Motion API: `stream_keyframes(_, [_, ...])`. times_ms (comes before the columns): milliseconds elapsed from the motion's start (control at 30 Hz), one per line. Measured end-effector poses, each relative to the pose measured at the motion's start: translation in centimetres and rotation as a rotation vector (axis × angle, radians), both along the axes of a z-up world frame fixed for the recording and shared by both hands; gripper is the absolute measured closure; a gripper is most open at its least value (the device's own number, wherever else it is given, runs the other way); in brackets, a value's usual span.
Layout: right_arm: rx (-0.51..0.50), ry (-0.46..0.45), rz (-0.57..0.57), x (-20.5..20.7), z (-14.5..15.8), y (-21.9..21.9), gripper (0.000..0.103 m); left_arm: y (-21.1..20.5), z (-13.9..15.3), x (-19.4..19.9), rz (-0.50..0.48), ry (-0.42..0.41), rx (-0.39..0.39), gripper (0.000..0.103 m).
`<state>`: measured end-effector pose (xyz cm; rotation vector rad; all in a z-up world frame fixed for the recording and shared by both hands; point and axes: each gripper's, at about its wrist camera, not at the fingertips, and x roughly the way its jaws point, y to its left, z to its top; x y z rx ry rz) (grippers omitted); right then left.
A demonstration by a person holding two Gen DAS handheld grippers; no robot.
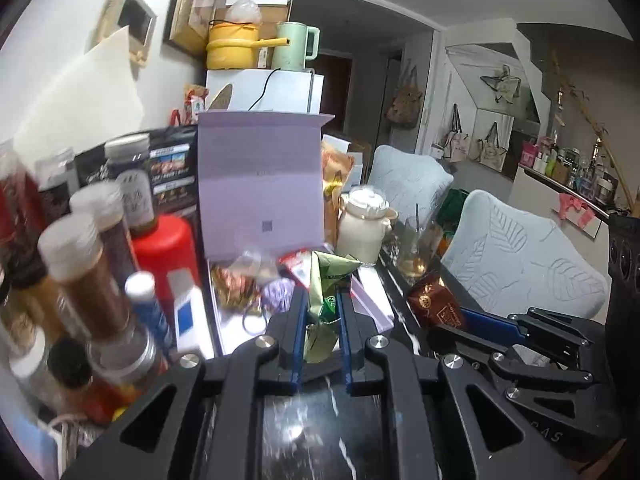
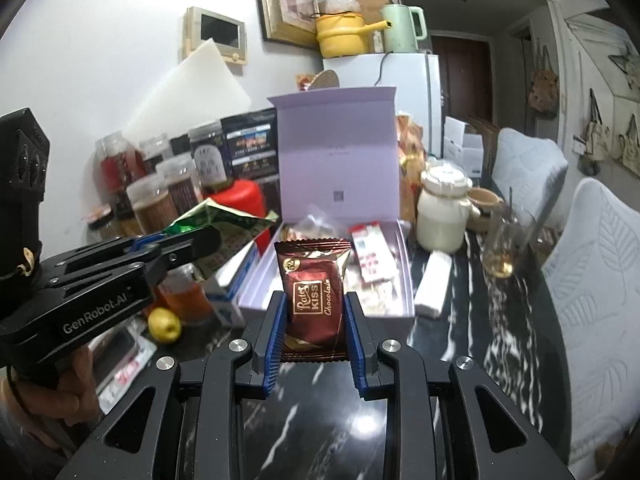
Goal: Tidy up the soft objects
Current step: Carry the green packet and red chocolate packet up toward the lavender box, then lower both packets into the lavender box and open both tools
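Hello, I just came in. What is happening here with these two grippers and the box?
A person holds a gripper in each hand at a crowded dark table. The left gripper is shut on a green packet, and the right gripper is shut on a brown chocolate packet. Both packets are held in front of an open lilac box, which already contains several small wrapped snacks. Neither packet is in the box yet.

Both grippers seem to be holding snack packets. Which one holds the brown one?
The right gripper holds the brown chocolate packet, printed "Kiss Chocolate". The left gripper grips a green packet instead.
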<state>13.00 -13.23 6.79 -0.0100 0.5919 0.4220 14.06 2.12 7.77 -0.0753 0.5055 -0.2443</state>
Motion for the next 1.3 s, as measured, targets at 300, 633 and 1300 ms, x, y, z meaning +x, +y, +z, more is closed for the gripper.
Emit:
stream_keyframes(300, [-0.009,-0.043,0.001,5.1,2.2,0.0,0.075,-0.1,1.7,5.8,0.0,-0.014,-0.006,0.089])
stream_keyframes(633, [0.003,-0.06,0.004,11.5,2.9,-0.2,0.075,-0.3,2.2,11.8,0.015,-0.004,-0.018,0.089])
stream_keyframes(1300, [0.0,-0.005,0.051,22.8,-2.0,1.8,0.075,0.9,-3.9,21.9,0.125,0.105,0.001,0.089])
